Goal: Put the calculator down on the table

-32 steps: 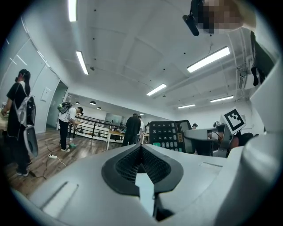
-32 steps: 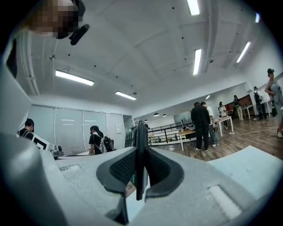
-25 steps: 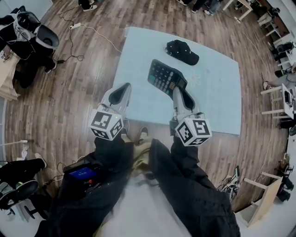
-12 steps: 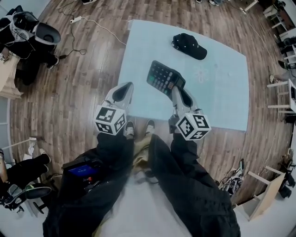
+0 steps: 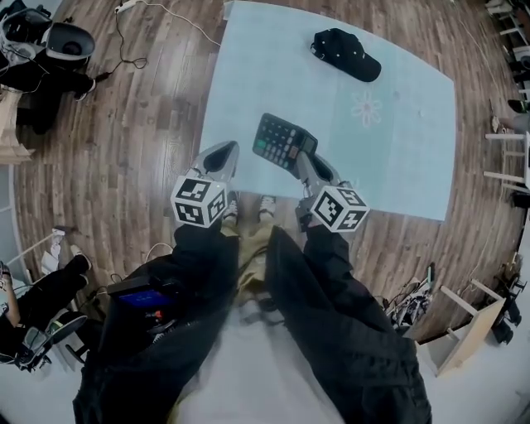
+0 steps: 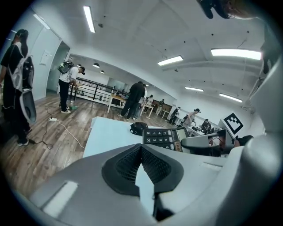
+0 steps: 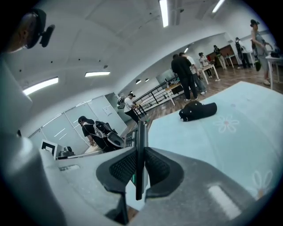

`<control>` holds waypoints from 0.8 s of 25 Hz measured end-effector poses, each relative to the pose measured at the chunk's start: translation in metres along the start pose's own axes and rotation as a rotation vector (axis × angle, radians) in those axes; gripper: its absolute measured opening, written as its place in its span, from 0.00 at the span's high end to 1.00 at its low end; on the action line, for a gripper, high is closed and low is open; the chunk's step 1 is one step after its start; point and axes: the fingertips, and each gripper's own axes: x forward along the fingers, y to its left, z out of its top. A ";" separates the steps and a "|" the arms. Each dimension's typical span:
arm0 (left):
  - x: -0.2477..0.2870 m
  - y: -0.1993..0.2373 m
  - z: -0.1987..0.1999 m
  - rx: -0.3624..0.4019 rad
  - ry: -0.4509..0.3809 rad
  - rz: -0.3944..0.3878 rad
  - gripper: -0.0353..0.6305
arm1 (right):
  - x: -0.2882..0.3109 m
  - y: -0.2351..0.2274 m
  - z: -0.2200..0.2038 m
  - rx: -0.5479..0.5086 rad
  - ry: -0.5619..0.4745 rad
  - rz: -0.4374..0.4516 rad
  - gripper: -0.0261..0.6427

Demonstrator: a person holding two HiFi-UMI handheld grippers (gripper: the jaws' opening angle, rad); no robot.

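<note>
A dark calculator [image 5: 281, 141] with rows of keys hangs over the near part of the light blue table [image 5: 397, 141]. My right gripper [image 5: 301, 160] is shut on its near edge. In the right gripper view the calculator [image 7: 140, 145] stands edge-on between the pads of that gripper [image 7: 139, 153]. My left gripper [image 5: 221, 155] is just left of it, over the table's near left edge, shut and empty. In the left gripper view, my left gripper [image 6: 141, 149] has its pads meeting, and the calculator [image 6: 166, 137] shows beyond them to the right.
A black cap [image 5: 346, 54] lies at the far side of the table, also the cap [image 7: 198, 110] ahead of the right gripper. Wooden floor surrounds the table, with a cable [image 5: 157, 12], bags [image 5: 50, 50] at the left, white furniture at the right and several people [image 6: 135, 99] standing further off.
Both grippers have come down toward the table, and the calculator has sunk with the right one, still held. The left gripper stays shut and empty beside it.
</note>
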 end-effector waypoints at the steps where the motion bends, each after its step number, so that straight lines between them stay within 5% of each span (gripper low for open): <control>1: 0.006 -0.001 -0.008 -0.004 0.025 -0.007 0.95 | 0.004 -0.006 -0.007 0.016 0.021 -0.001 0.89; 9: 0.039 -0.002 -0.078 -0.050 0.232 -0.027 0.95 | 0.041 -0.051 -0.071 0.144 0.186 -0.020 0.89; 20: 0.059 0.004 -0.147 -0.123 0.382 -0.008 0.95 | 0.061 -0.098 -0.149 0.339 0.345 -0.053 0.89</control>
